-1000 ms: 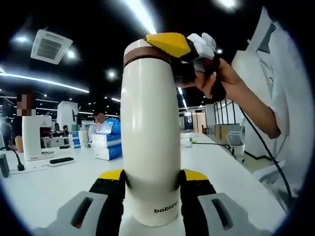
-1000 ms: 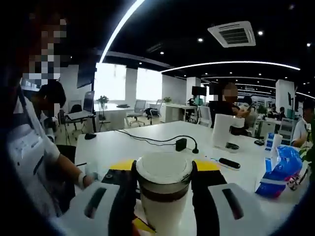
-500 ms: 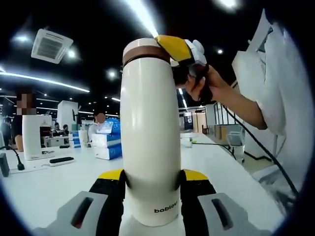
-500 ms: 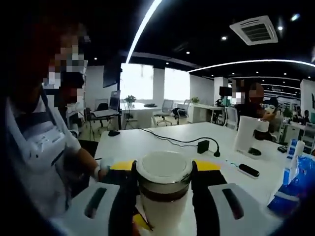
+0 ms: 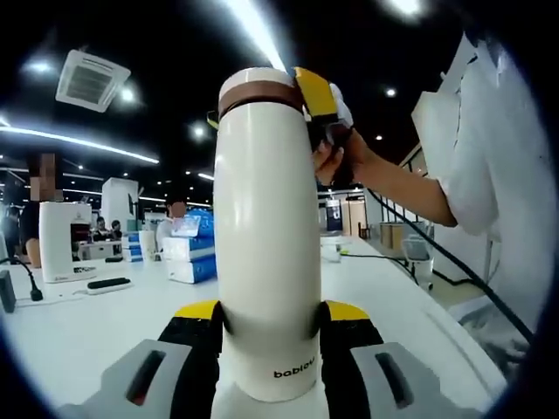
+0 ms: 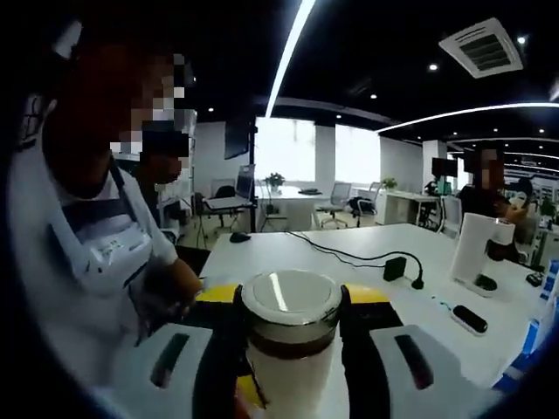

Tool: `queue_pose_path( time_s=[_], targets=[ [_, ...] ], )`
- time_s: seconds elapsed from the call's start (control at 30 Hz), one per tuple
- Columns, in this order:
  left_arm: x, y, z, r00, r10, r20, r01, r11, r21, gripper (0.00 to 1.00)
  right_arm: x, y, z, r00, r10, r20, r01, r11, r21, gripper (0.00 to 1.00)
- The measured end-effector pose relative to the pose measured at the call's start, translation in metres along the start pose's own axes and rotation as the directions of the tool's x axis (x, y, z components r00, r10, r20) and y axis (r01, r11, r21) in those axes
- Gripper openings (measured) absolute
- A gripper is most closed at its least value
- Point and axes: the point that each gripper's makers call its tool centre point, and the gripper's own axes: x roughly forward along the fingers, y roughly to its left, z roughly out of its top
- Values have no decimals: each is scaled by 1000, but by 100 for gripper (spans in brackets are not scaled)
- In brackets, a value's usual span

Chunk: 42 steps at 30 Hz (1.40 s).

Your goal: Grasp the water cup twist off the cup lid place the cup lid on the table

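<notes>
**Two grippers on one water cup**

Frame centre: the left gripper [image 5: 271, 327] clamps the white water cup [image 5: 266, 236] low, above the white surface [image 5: 79, 332]. The right gripper [image 6: 290, 305] clasps its brown-banded cup lid [image 6: 291, 297].

Free room/obstacles, ref = water cup [image 5: 266, 236]. My left gripper [image 5: 269, 345] blocks its base on both sides; my right gripper [image 6: 291, 327] blocks both sides of the cup lid [image 6: 291, 298]. Table [image 5: 79, 327] left of cup bare nearby; remote [image 5: 108, 285] & blue packs [image 5: 192, 253] well back. My arm [image 5: 410, 188] crosses on cup's right.
</notes>
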Motion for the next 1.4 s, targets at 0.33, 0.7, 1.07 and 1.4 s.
queue_pose_path(
  time_s=[0.33,0.7,1.07,1.4],
  targets=[
    [1,-1,0,1000,-2,0,2,1000,4,45,-2,3,0,999,-27,22,28,1000,-3,46],
    [0,0,1,1000,0,3,0,1000,9,45,-14,0,16,969,-248,-20,249,968,33,67],
    [-1,-2,0,1000,0,3,0,1000,11,45,-56,26,44,787,-612,78,611,791,36,89],
    [-1,-2,-1,1000,-1,3,1,1000,7,45,-58,68,-1,631,-776,28,771,630,96,84]
  ],
)
